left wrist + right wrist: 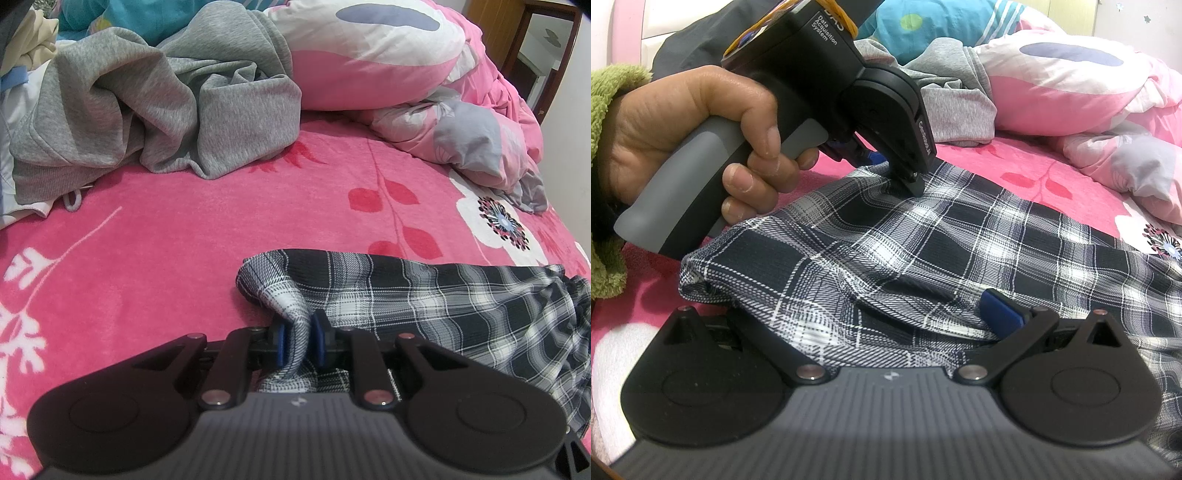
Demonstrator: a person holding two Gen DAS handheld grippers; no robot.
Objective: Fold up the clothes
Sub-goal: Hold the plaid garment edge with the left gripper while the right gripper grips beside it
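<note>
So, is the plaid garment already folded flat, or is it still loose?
Still loose: the plaid garment lies rumpled on the pink blanket, one bunched edge pinched in the left gripper.

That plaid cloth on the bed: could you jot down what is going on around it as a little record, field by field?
surface: pink flowered blanket on a bed
item being handled: black-and-white plaid garment, rumpled, lying on the blanket
left gripper: shut on a bunched fold of the plaid garment
right gripper: plaid cloth lies between its fingers; only one blue pad shows, so grip unclear
hand: grips the left gripper's handle, green fleecy sleeve
also on the bed: crumpled grey sweatshirt, pink-and-white duvet
</note>
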